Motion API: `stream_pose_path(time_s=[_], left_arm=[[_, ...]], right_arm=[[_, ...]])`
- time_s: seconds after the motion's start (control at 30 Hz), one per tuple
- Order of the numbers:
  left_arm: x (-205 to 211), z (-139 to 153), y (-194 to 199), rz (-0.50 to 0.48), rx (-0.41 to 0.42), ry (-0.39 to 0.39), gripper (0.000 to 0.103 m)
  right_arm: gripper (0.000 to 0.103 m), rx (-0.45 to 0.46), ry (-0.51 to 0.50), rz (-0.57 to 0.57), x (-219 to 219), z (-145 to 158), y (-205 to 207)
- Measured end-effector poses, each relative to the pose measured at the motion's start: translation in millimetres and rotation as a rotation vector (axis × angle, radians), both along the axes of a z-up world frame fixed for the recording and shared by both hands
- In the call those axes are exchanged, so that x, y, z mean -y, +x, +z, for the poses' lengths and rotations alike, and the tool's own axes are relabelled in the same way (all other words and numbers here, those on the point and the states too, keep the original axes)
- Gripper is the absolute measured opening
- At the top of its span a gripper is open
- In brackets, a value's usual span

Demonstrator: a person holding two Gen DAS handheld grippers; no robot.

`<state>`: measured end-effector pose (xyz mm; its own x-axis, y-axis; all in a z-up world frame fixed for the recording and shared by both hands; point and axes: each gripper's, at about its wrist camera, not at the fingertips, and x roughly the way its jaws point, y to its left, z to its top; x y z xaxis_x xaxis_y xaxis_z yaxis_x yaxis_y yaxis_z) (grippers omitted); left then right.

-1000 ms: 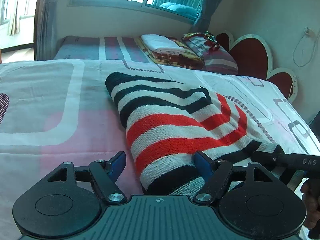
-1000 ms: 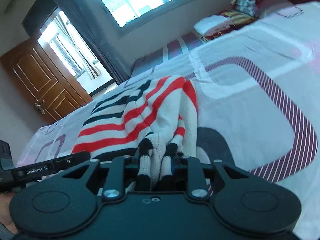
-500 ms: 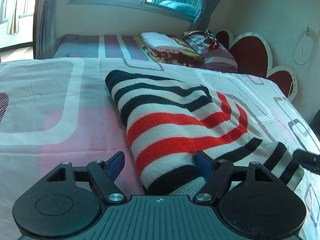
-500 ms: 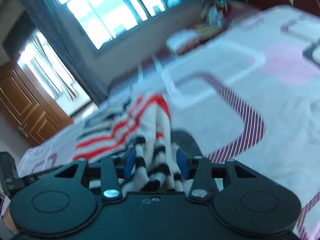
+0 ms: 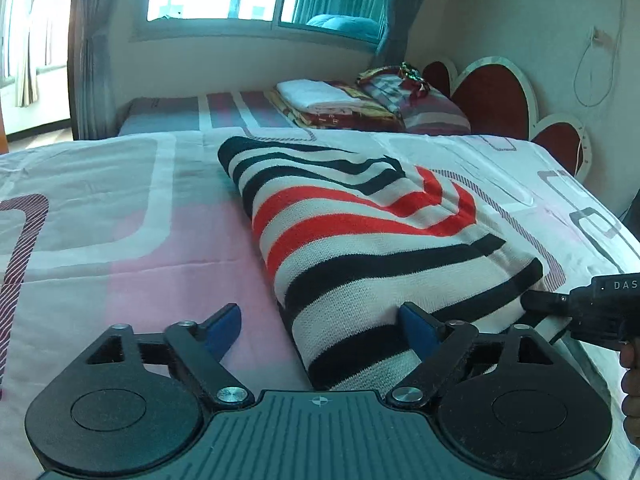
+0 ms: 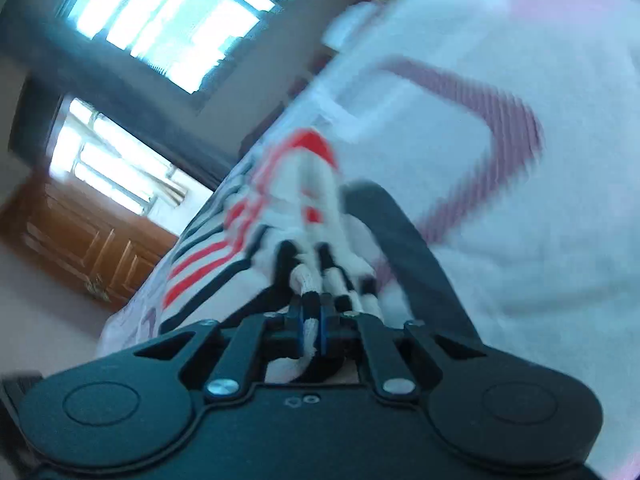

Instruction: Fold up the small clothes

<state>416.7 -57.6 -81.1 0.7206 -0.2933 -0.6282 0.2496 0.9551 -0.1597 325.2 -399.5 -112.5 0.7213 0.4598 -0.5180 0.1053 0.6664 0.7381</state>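
Sweater (image 5: 372, 236) in R gripper (image 6: 311, 330), L gripper (image 5: 320, 326) wide.

At the right edge of the left wrist view, the white letters "DAS" stand on the black body of the right gripper (image 5: 532, 303), cut off by the frame edge. No other writing is legible.

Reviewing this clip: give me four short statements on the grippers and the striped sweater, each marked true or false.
1. The right gripper is shut on the striped sweater. True.
2. The left gripper is clamped on the sweater. False: its jaws stand wide open around the near edge.
3. The sweater lies on the bed. True.
4. The sweater has green stripes. False: they are black, white and red.
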Motion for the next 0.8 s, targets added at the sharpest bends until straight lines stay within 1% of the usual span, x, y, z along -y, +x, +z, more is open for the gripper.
stream_pose_path(time_s=[0.03, 0.07, 0.1, 0.13, 0.17, 0.2, 0.27, 0.33, 0.37, 0.4, 0.43, 0.47, 0.53, 0.57, 0.63, 0.73, 0.77, 0.8], left_arm=[[-3.0, 4.3, -1.4, 0.001, 0.004, -0.002, 0.086], [-5.2, 9.1, -3.9, 0.001, 0.019, -0.006, 0.086], [-7.7, 13.6, -6.1, 0.004, 0.037, -0.007, 0.086], [-9.5, 16.7, -5.8, 0.011, 0.048, -0.006, 0.086], [-11.1, 18.5, -3.0, 0.019, 0.048, -0.014, 0.086], [-13.3, 19.2, 0.2, 0.025, 0.043, -0.036, 0.086], [-14.7, 16.0, 6.9, 0.032, 0.02, -0.065, 0.086], [-13.7, 8.8, 13.2, 0.028, 0.001, -0.075, 0.086], [-13.6, 5.0, 15.3, 0.03, -0.014, -0.091, 0.086], [-13.3, 1.0, 17.5, 0.031, -0.034, -0.106, 0.087], [-14.0, -1.4, 19.2, 0.035, -0.047, -0.119, 0.089], [-13.8, -3.4, 20.1, 0.045, -0.053, -0.119, 0.093], [-13.4, -4.8, 19.7, 0.046, -0.055, -0.118, 0.093], [-13.5, -5.0, 20.6, 0.046, -0.054, -0.116, 0.093], [-13.2, -6.3, 21.2, 0.048, -0.054, -0.116, 0.093], [-14.9, -7.2, 20.0, 0.051, -0.053, -0.12, 0.093], [-14.8, -6.4, 20.1, 0.051, -0.053, -0.121, 0.093], [-14.7, -7.3, 20.3, 0.052, -0.052, -0.123, 0.093]], right_arm=[[0.005, 0.003, 0.004, -0.001, -0.3, 1.8, -2.1], [0.008, 0.009, 0.008, 0.004, -2.9, 5.5, -3.0], [0.015, 0.026, 0.005, 0.003, -1.6, 11.4, -4.5], [0.019, 0.056, -0.012, -0.009, 0.6, 20.7, -6.7], [0.032, 0.088, -0.041, -0.019, 1.6, 28.9, -5.6], [0.038, 0.116, -0.07, -0.023, 1.3, 37.1, -2.1], [0.038, 0.151, -0.114, 0.01, -3.1, 47.2, 11.8], [0.039, 0.146, -0.195, 0.074, -18.7, 49.0, 36.5], [0.042, 0.133, -0.24, 0.098, -23.8, 48.8, 41.3], [0.036, 0.099, -0.291, 0.115, -29.3, 44.4, 49.2], [0.025, 0.052, -0.335, 0.137, -33.0, 36.8, 56.7], [0.021, 0.046, -0.34, 0.137, -31.2, 32.0, 57.2], [0.02, 0.029, -0.28, 0.114, -22.3, 25.5, 55.6], [0.02, 0.018, -0.269, 0.108, -21.2, 25.8, 56.5], [0.021, 0.004, -0.288, 0.116, -25.1, 28.1, 62.6], [0.024, 0.004, -0.296, 0.127, -26.3, 39.8, 63.7], [0.029, 0.021, -0.293, 0.115, -26.2, 43.6, 59.9], [0.032, 0.046, -0.297, 0.107, -26.6, 48.8, 57.4]])
